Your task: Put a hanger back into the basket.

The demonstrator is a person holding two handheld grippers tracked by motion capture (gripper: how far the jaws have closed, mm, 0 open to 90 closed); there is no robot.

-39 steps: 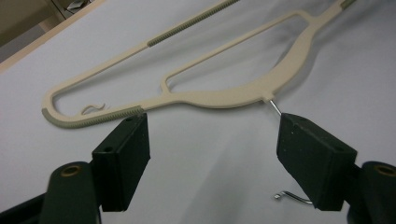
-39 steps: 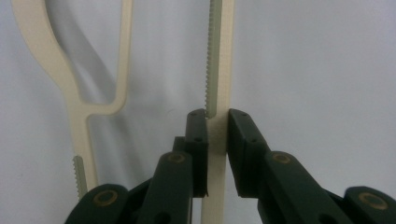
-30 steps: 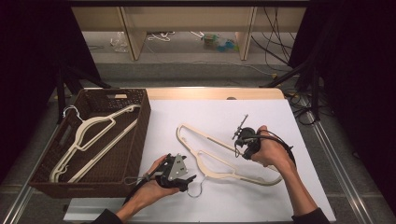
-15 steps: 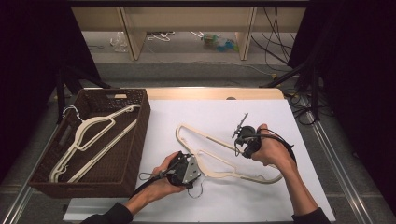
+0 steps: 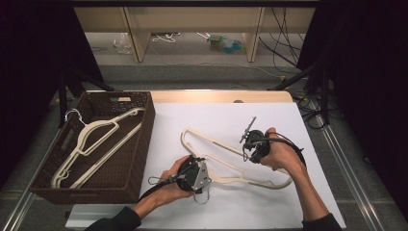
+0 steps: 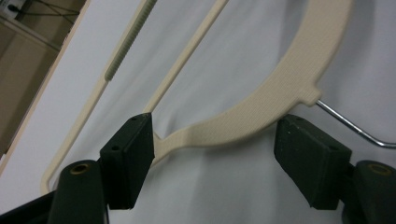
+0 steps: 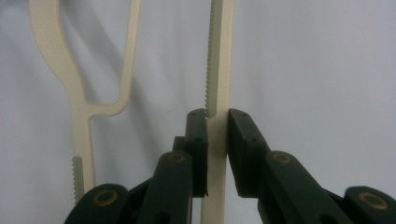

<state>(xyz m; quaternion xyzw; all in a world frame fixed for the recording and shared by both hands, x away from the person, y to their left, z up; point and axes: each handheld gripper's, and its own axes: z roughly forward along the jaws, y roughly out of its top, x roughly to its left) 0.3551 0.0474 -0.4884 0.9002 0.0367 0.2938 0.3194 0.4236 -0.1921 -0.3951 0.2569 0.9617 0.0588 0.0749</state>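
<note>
A cream plastic hanger [image 5: 217, 144] lies on the white cloth [image 5: 216, 113], its wire hook [image 5: 204, 198] toward the near edge. My right gripper [image 5: 253, 144] holds the hanger's upper arm. In the right gripper view the jaws [image 7: 217, 116] are shut on the ribbed bar [image 7: 223, 56]. My left gripper [image 5: 194, 174] hovers over the hanger's neck. In the left gripper view it stands open [image 6: 215, 140], and its pads [image 6: 130, 154] straddle the curved neck [image 6: 280, 88] beside the wire hook [image 6: 350, 126] without pressing on it.
A dark woven basket [image 5: 146, 126] stands at the left on the table and holds two more cream hangers [image 5: 96, 131]. The cloth's far edge meets a strip of bare wooden tabletop [image 5: 216, 96]. Cables lie on the floor beyond.
My left gripper has slid to the right, from beside the wire hook to over the hanger's neck. The right gripper and the hanger have stayed still.
</note>
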